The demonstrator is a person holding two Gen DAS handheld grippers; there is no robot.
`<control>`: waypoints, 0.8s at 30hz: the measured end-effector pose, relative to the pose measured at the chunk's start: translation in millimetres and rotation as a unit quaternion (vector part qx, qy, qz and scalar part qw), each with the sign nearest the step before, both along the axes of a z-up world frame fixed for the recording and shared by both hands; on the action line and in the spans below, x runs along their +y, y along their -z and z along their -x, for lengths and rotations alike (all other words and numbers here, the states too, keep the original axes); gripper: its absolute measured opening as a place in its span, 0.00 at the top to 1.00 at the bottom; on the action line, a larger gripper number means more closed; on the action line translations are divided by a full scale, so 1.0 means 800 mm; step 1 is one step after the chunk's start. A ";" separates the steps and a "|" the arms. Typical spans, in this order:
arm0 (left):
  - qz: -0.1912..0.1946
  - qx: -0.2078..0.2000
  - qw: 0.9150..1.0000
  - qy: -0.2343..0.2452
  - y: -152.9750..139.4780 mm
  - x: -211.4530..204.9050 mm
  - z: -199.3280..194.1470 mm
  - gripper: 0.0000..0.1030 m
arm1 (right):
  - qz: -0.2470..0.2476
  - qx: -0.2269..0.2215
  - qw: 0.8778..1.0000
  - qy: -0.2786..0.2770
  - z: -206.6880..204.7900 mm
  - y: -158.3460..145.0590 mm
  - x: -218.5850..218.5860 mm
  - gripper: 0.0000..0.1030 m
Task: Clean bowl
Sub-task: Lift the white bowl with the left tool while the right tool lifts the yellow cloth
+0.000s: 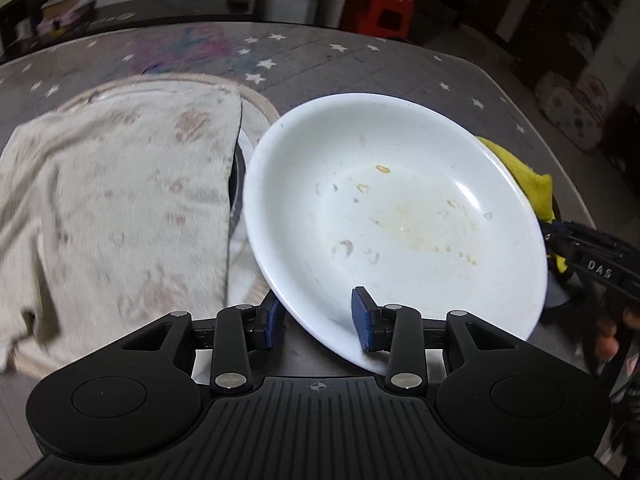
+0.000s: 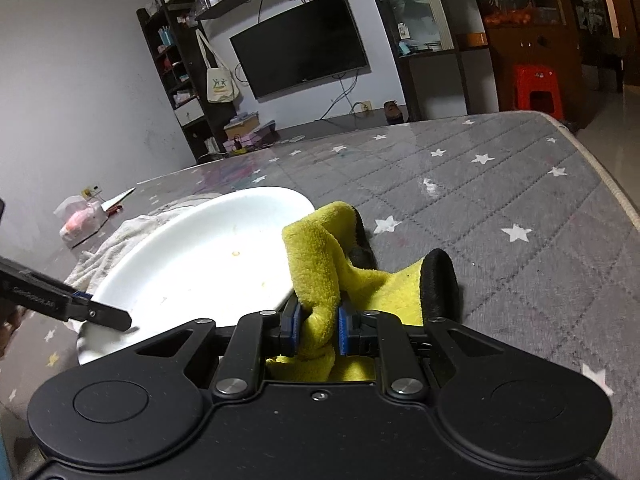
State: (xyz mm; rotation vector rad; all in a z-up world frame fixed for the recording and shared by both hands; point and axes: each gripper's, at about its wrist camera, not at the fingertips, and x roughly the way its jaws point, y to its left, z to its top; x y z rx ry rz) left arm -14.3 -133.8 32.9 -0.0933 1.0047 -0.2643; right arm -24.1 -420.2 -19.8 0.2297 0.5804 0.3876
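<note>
A white bowl (image 1: 400, 208) with dried food specks and a yellowish smear is tilted up off the table. My left gripper (image 1: 318, 320) is shut on its near rim, one blue pad inside and one outside. In the right wrist view the bowl (image 2: 200, 264) lies to the left, with the left gripper's finger (image 2: 100, 314) on its edge. My right gripper (image 2: 318, 328) is shut on a yellow cloth (image 2: 320, 256) that bunches up right beside the bowl's rim. From the left wrist view the yellow cloth (image 1: 524, 176) peeks out behind the bowl's right edge, next to the right gripper (image 1: 592, 256).
A beige towel (image 1: 120, 208) lies left of the bowl over a round woven-edged mat (image 1: 256, 96). The table wears a grey star-print cover (image 2: 500, 200); its edge curves along the right. A pink packet (image 2: 84, 220) sits at the far left. A black pad (image 2: 440, 280) adjoins the yellow cloth.
</note>
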 end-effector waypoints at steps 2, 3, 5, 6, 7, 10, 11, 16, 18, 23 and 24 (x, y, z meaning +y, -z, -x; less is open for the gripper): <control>0.005 0.001 1.000 -0.017 0.000 -0.004 0.006 0.63 | 0.004 -0.002 1.000 0.004 0.005 0.000 0.003 0.81; 0.006 0.001 1.000 -0.023 0.000 -0.005 0.008 0.63 | 0.005 -0.003 1.000 0.005 0.006 0.000 0.004 0.81; 0.005 -0.002 0.999 -0.034 0.000 -0.009 0.012 0.64 | 0.007 -0.005 1.000 0.005 0.009 0.000 0.005 0.81; 0.001 -0.006 0.999 -0.037 0.000 -0.010 0.014 0.65 | 0.009 -0.006 1.000 0.005 0.013 0.000 0.006 0.81; -0.002 -0.008 0.999 -0.035 0.000 -0.011 0.014 0.65 | 0.011 -0.006 1.000 0.004 0.018 0.001 0.008 0.81; -0.007 -0.010 1.000 -0.022 -0.001 -0.010 0.014 0.66 | 0.018 -0.010 1.000 -0.004 0.028 0.000 0.011 0.81; -0.008 -0.010 1.000 -0.016 -0.001 -0.010 0.014 0.66 | 0.019 -0.011 1.000 -0.006 0.030 -0.001 0.012 0.81; -0.011 -0.004 1.000 0.020 -0.001 -0.004 0.017 0.66 | 0.029 -0.015 0.999 -0.026 0.060 -0.001 0.018 0.81; -0.012 0.001 0.999 0.048 -0.001 0.001 0.018 0.65 | 0.029 -0.015 0.999 -0.033 0.068 -0.002 0.017 0.81; -0.015 0.006 0.996 0.093 -0.001 0.007 0.016 0.65 | 0.019 -0.008 0.999 -0.046 0.082 -0.004 0.012 0.81; -0.015 0.007 0.995 0.102 0.000 0.008 0.015 0.65 | 0.015 -0.006 0.999 -0.047 0.083 -0.004 0.010 0.81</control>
